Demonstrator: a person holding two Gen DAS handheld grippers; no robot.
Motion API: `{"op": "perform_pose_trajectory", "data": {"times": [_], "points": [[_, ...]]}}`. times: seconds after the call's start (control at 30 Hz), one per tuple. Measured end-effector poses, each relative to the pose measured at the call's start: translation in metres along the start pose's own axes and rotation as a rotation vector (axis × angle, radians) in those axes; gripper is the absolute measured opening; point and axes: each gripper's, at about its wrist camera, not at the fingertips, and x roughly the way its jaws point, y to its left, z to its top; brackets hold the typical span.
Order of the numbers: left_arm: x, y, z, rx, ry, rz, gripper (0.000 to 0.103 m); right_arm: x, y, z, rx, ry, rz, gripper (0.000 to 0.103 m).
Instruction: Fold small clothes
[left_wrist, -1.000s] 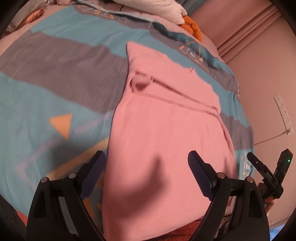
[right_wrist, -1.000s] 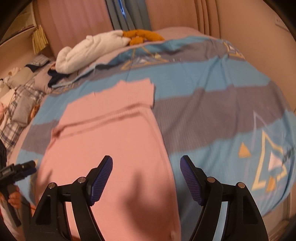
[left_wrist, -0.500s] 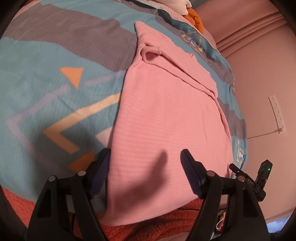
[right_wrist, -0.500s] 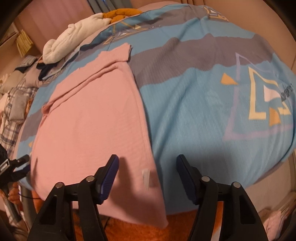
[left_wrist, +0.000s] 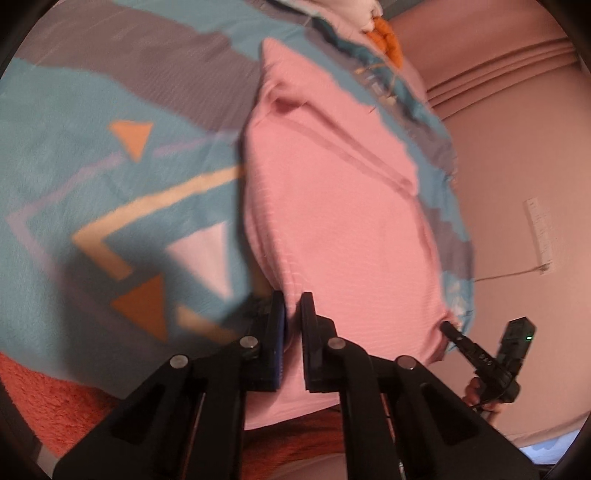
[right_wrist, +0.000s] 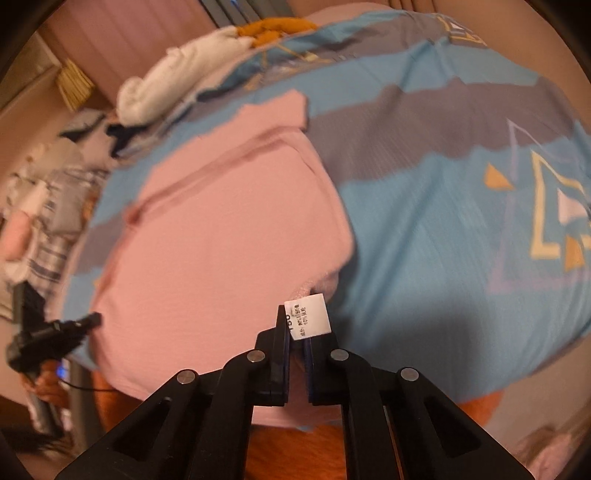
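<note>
Your left tongs (left_wrist: 291, 314) and right tongs (right_wrist: 295, 332) have just clenched on the pink garment's (left_wrist: 332, 206) near corners; it stretches ahead of them across the bed (left_wrist: 92, 177). Next, lift both corners and carry them forward, evenly.

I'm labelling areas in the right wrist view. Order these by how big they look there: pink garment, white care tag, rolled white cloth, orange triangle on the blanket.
1. Pink garment, by far the largest.
2. Rolled white cloth, though it lies farther off.
3. White care tag, close to the camera, so it looks enlarged.
4. Orange triangle, slightly smaller.
</note>
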Motion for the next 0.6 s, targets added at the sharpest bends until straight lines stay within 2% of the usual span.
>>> {"op": "perform_pose_trajectory", "data": {"times": [0.1,0.23,0.37,0.6], "points": [[-0.009,-0.015,0.015,0.036,-0.037,-0.019,0.007,-0.004,0.005,0.019,0.002,-0.037,0.033,0.008],[-0.008,-0.02,0.04,0.05,-0.065,-0.033,0.007,0.001,0.009,0.039,0.007,-0.072,0.032,0.008],[0.009,-0.019,0.068,0.061,-0.07,0.002,0.008,0.018,0.001,0.058,0.059,-0.087,0.039,0.008],[0.06,-0.009,0.106,0.077,-0.015,0.103,0.01,0.051,-0.018,0.075,0.127,-0.048,-0.051,0.008]]}}
